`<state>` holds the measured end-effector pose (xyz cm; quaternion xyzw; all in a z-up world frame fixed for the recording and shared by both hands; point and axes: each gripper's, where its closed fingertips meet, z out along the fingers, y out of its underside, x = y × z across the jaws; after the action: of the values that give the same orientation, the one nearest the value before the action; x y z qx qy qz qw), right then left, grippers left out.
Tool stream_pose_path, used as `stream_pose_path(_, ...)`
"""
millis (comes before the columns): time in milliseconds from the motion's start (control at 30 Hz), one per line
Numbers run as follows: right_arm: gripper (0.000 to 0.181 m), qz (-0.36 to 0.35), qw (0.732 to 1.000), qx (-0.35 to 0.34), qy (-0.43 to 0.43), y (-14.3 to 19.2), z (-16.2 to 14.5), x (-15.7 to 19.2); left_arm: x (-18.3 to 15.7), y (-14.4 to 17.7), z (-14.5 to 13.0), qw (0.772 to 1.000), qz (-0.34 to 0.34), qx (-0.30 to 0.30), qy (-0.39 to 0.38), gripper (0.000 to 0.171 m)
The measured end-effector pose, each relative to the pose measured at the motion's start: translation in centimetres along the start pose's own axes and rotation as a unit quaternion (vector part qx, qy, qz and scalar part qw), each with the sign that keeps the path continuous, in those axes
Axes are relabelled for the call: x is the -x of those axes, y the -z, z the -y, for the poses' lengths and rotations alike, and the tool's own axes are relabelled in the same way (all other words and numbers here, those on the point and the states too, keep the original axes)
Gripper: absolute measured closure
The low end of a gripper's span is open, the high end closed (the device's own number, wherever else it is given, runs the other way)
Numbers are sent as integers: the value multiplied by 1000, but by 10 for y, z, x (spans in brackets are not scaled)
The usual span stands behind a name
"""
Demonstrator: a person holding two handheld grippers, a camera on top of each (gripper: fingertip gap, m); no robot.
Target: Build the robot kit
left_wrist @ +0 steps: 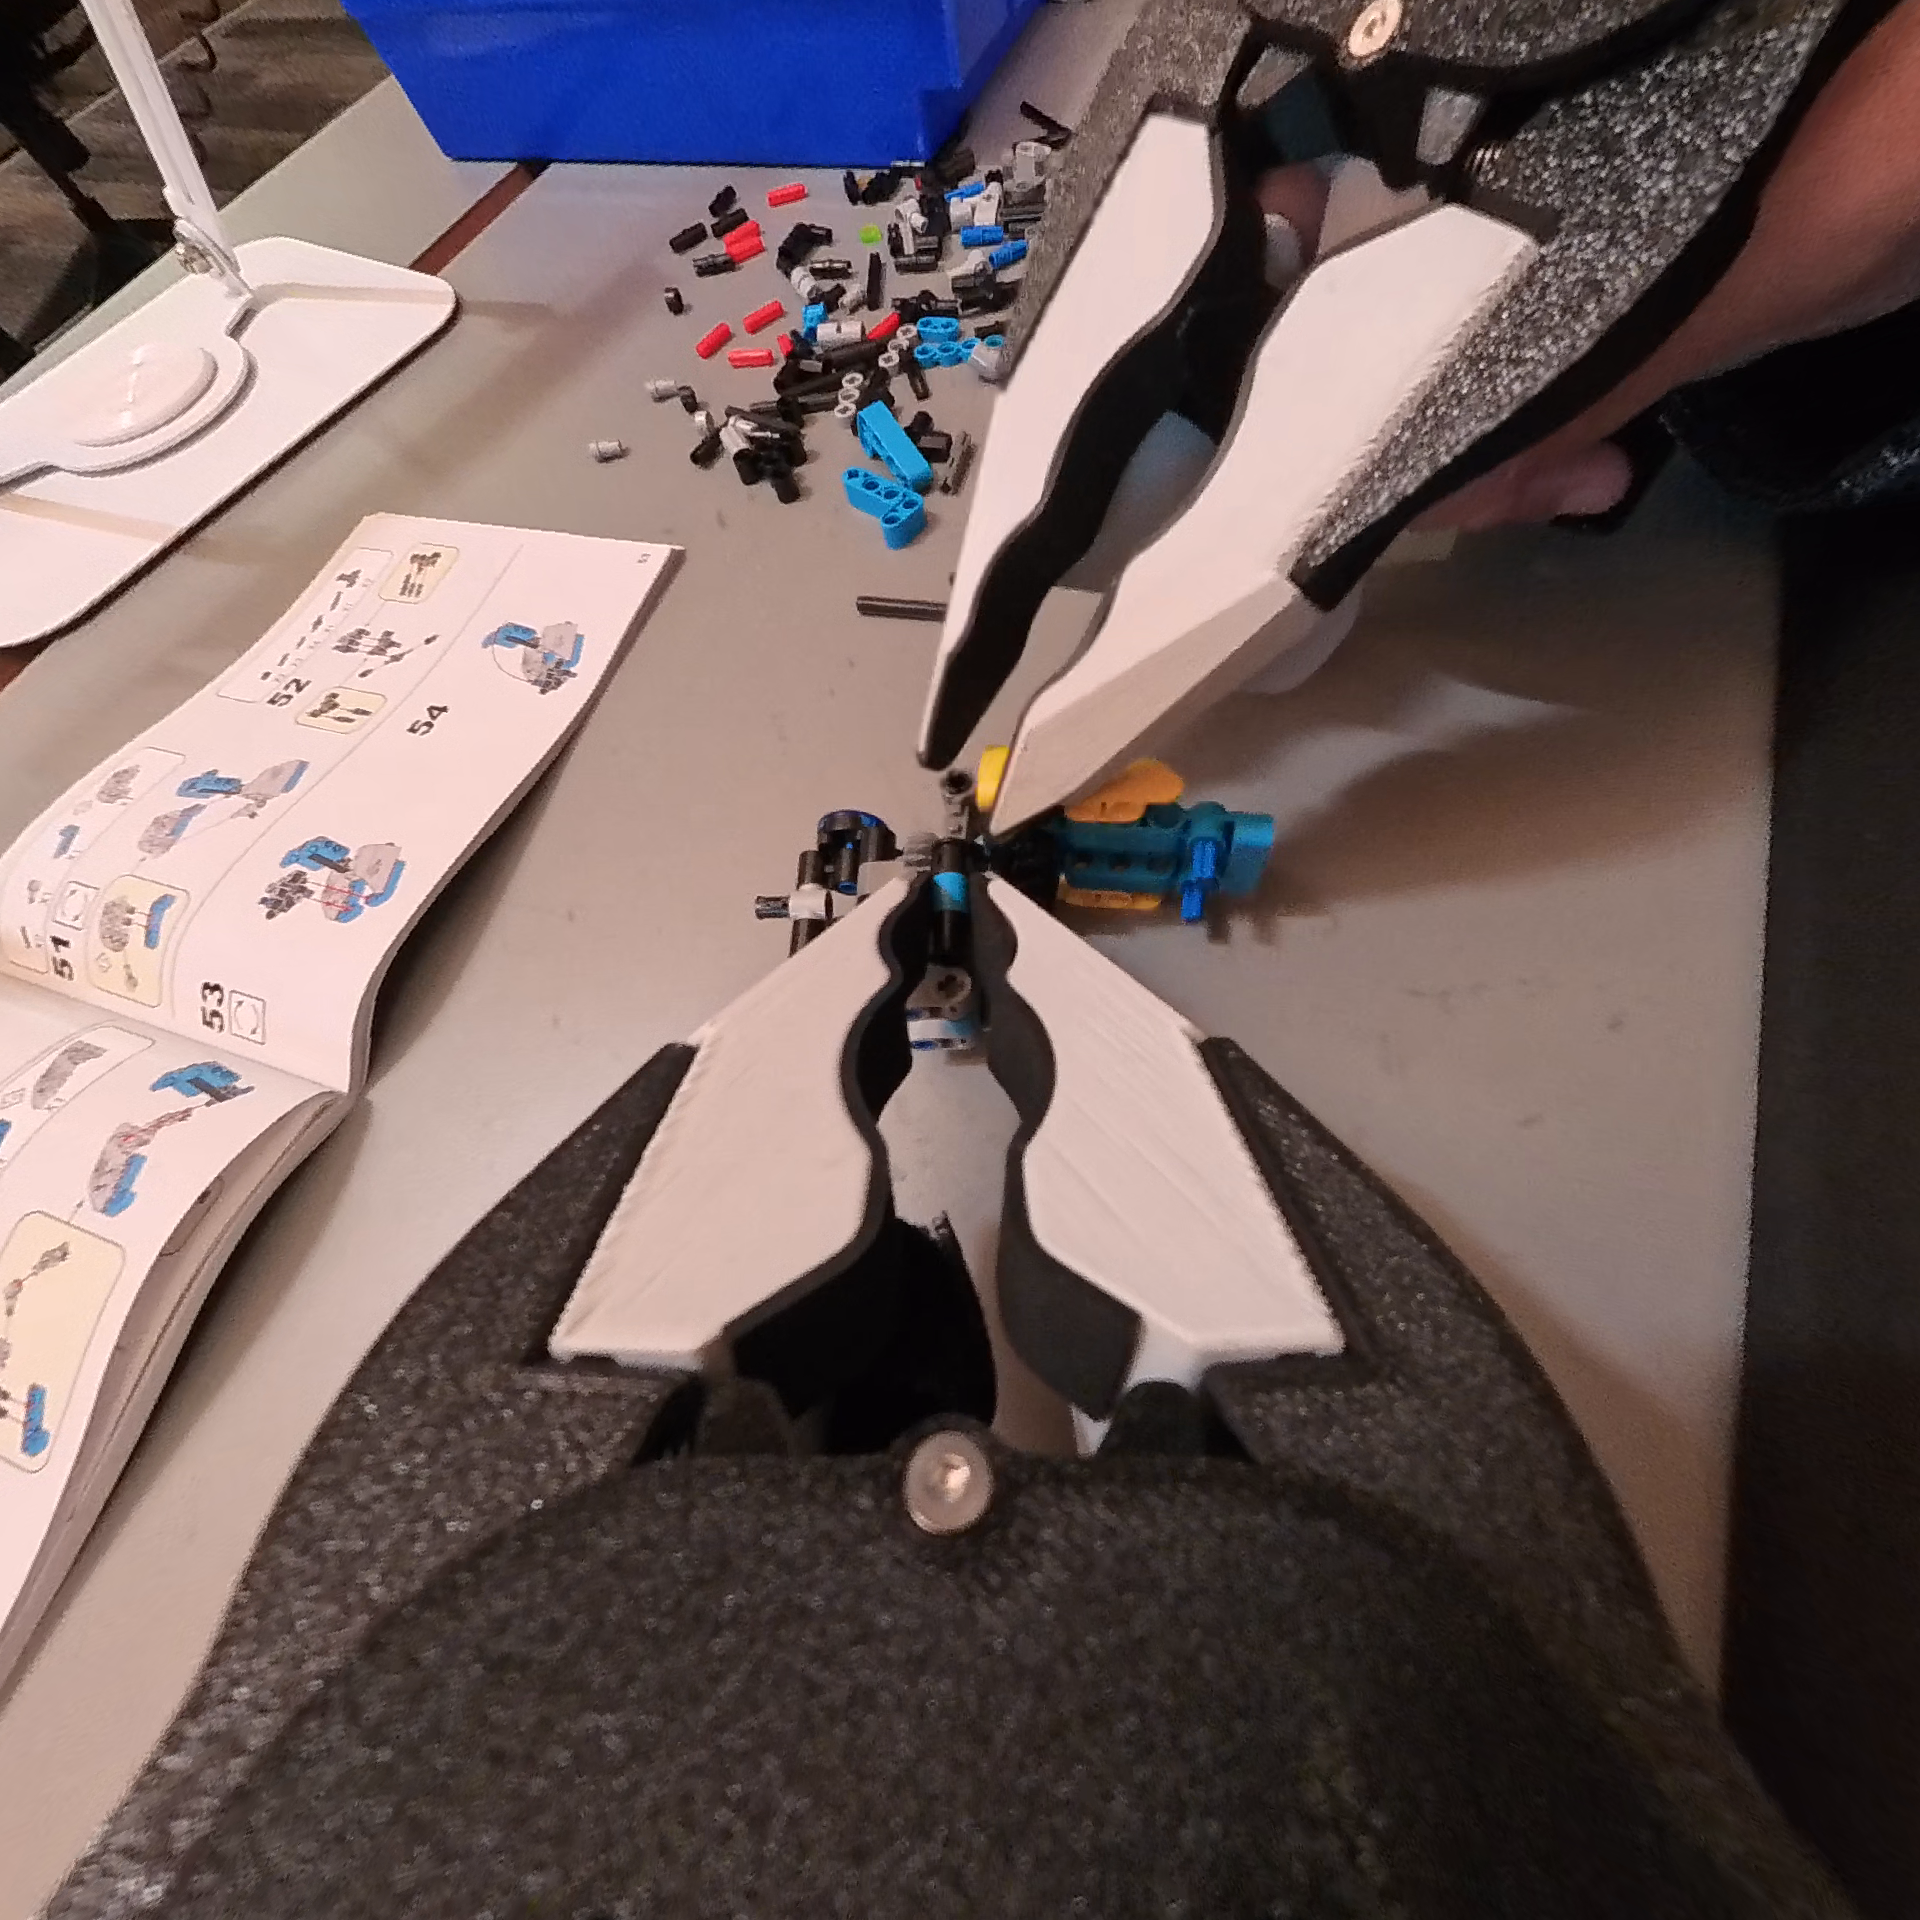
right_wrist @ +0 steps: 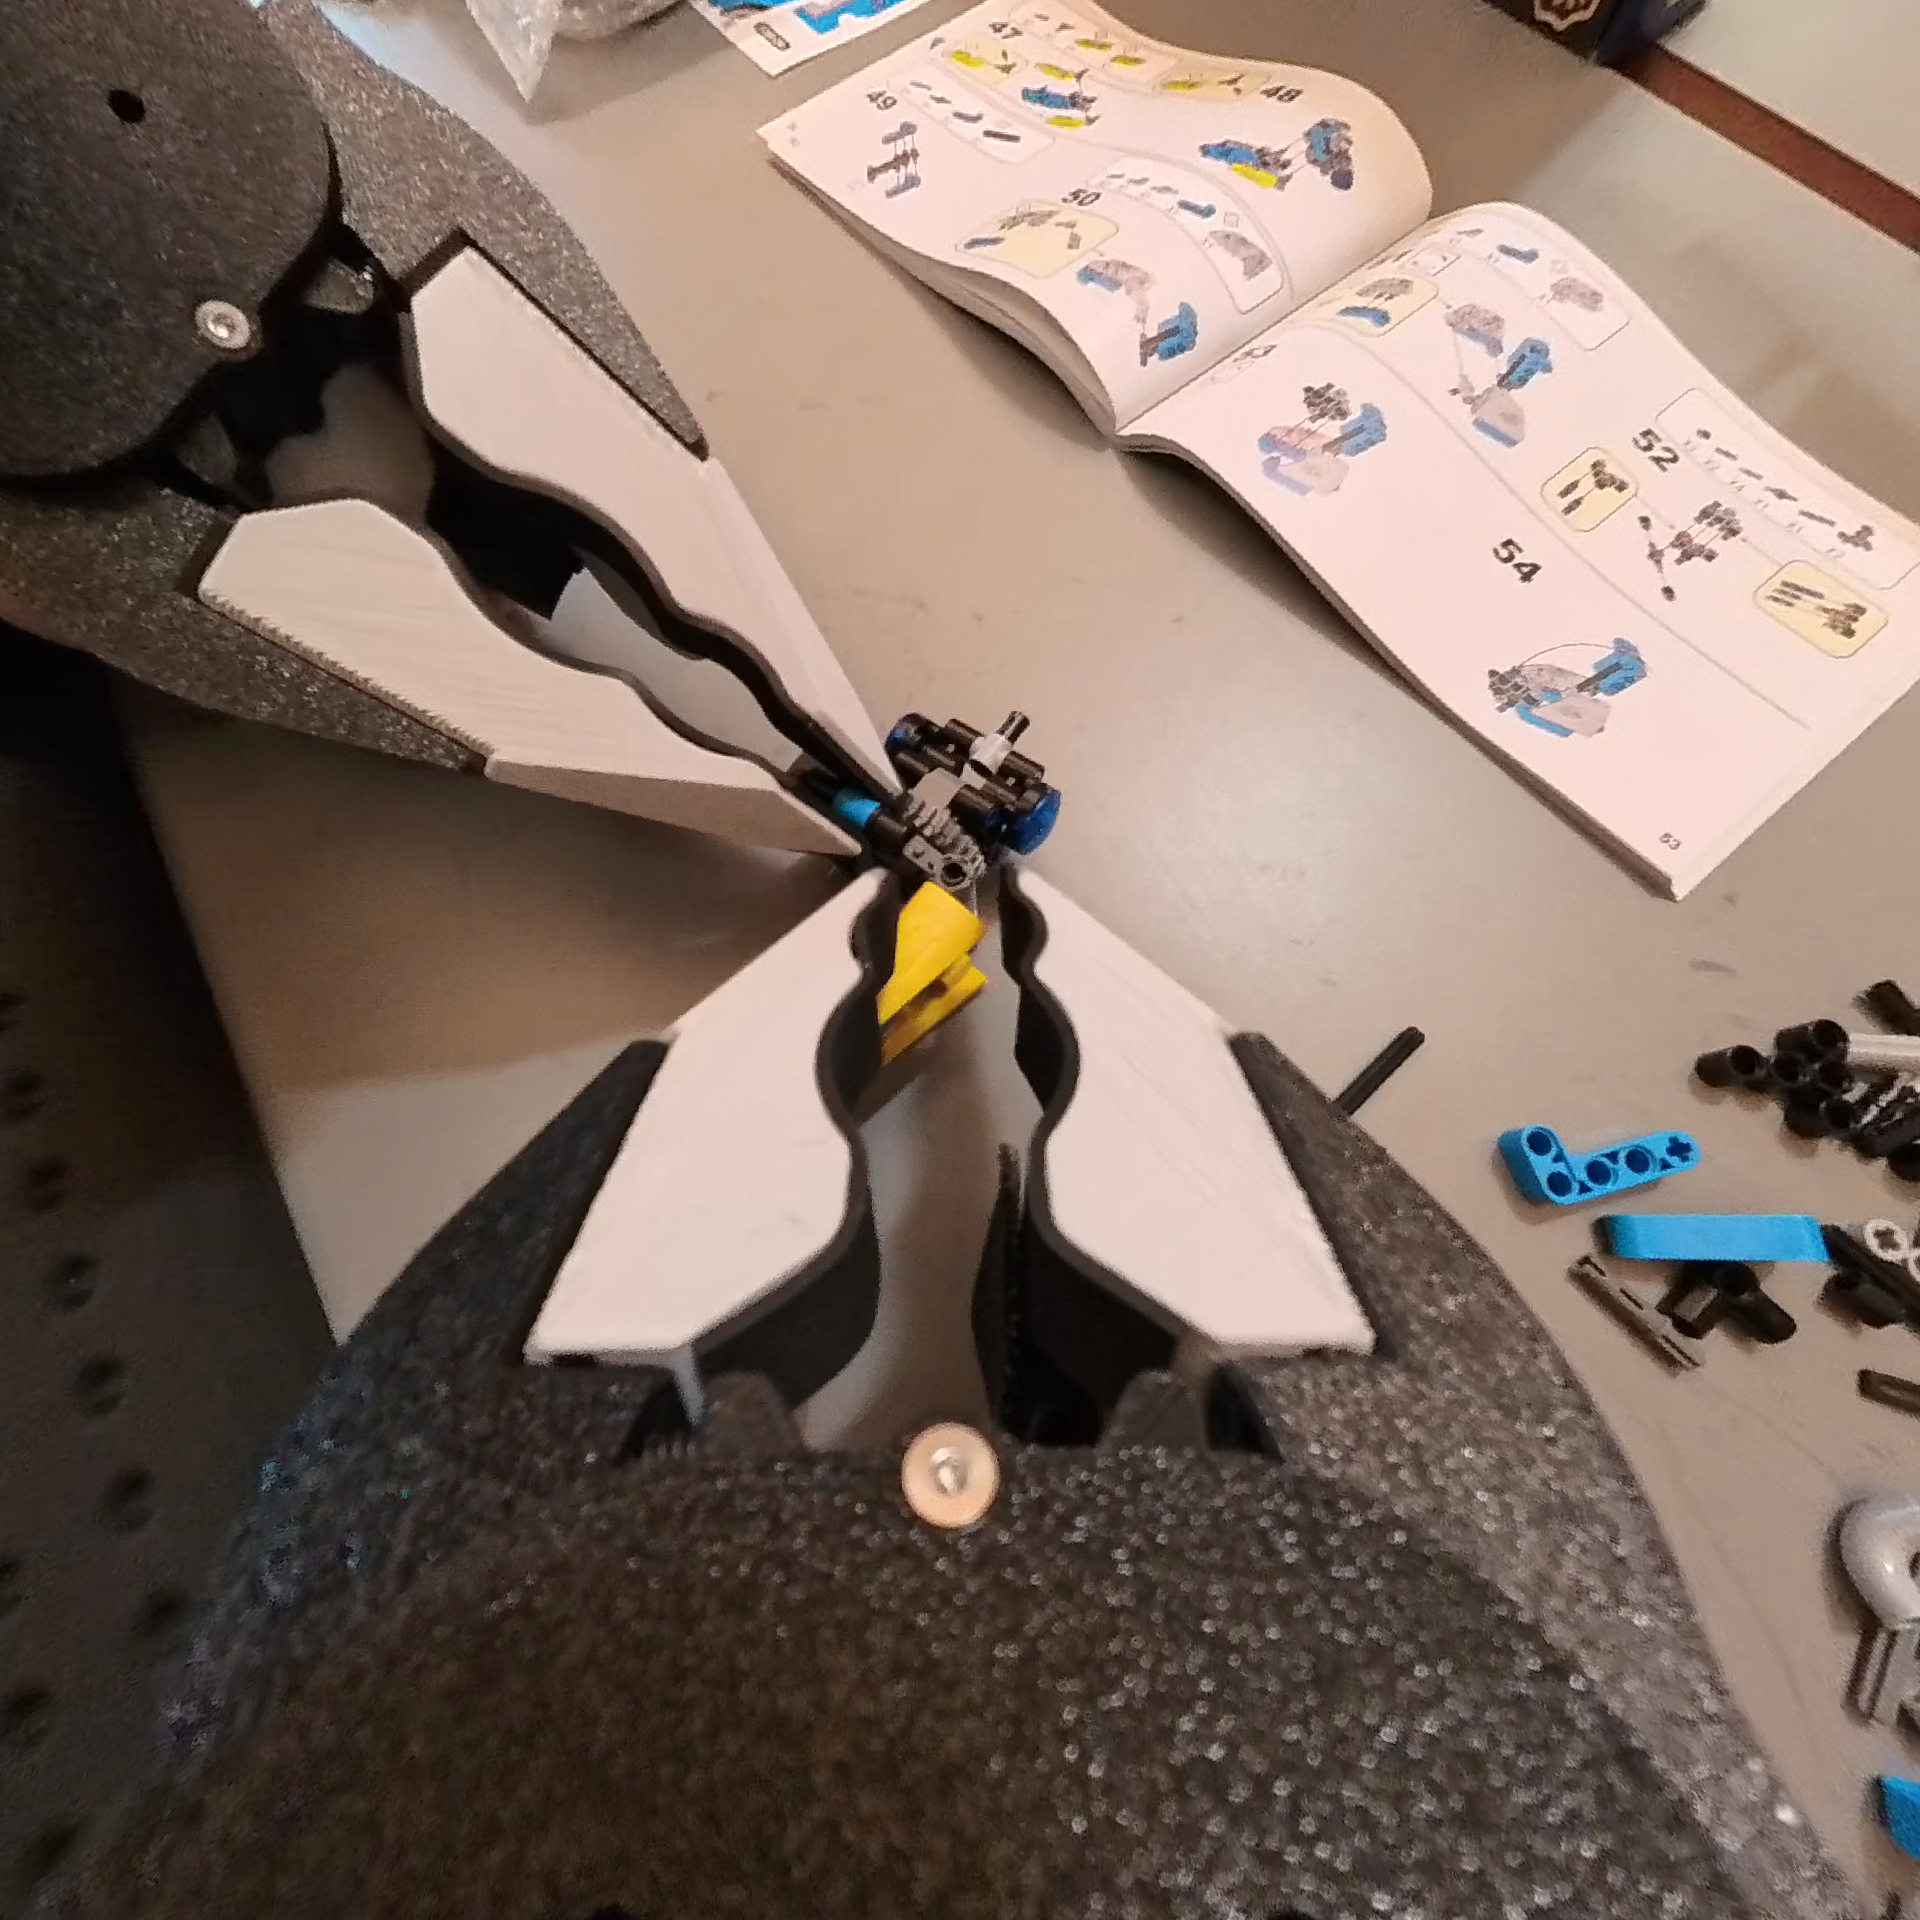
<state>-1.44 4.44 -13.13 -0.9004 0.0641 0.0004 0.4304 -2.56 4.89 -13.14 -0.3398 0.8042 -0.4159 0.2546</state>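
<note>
Grey table (left_wrist: 1403, 1039) carries an open instruction booklet (left_wrist: 312, 790) and loose bricks (left_wrist: 862, 312). Left claw (left_wrist: 943, 883) pinches the black-blue assembly (left_wrist: 940, 894); right claw (right_wrist: 940, 883) grips its yellow part (right_wrist: 925, 951), tips nearly touching.

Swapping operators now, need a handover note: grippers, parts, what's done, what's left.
Left gripper: shut on the black-and-blue assembly.
Right gripper: shut on the yellow-and-teal assembly.
The two assemblies meet at the fingertips, low over the grey table.
Instruction booklet lies open; loose parts pile sits beyond it, in front of the blue bin.
Whether the assemblies are fully joined: cannot tell.
</note>
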Motion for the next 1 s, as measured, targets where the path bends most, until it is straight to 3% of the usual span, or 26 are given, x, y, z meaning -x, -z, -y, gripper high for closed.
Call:
stream_pose_path(333,168,13,999,35,-30,2,-6,6,-2,0,0,1000,-6,-1,-3,165)
stream_pose_path(633,171,-16,999,32,-40,-3,-1,4,-1,0,0,1000,-11,-4,-5,165)
stream_pose_path(833,171,12,998,20,-55,-3,-1,4,-1,-1,1,1000,-16,-3,15,165)
stream_pose_path(1000,171,-4,999,36,-22,-3,-2,5,-2,-1,1,1000,-14,-3,14,165)
